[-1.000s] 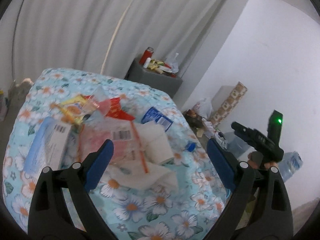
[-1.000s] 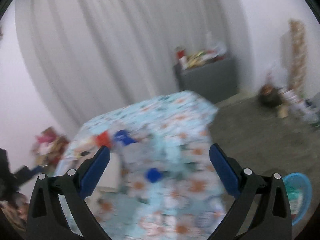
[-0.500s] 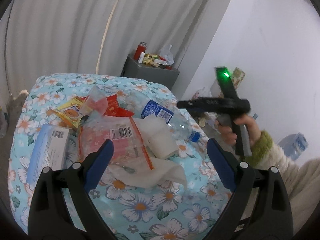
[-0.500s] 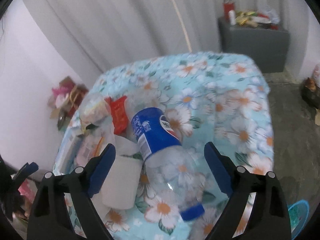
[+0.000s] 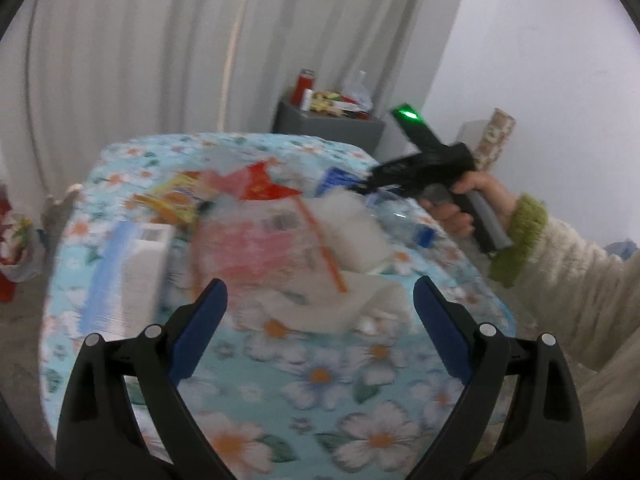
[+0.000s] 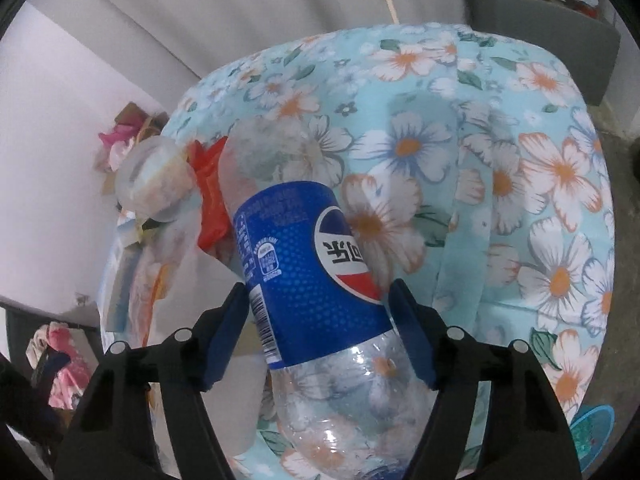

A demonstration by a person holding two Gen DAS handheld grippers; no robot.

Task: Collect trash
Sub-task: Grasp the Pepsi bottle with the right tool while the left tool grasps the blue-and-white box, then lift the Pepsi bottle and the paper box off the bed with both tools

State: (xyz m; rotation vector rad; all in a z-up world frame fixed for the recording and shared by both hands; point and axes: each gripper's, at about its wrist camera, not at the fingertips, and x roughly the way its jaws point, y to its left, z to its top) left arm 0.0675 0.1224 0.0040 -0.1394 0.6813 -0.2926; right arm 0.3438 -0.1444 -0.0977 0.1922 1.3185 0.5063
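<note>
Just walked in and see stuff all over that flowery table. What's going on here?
A person is clearing trash with a handheld claw in each hand. The right claw straddles a clear plastic bottle with a blue label lying on the floral tablecloth; its jaws have just been closing around it, pads at the label's sides. The left claw hangs open and empty above the pile of wrappers and a tissue.

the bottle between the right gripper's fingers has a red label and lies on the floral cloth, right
Not quite. The right wrist view shows the label on the plastic bottle is blue, not red. The rest holds: it lies on the floral cloth, between the fingers of the right gripper, whose jaws have just been closing.
</note>
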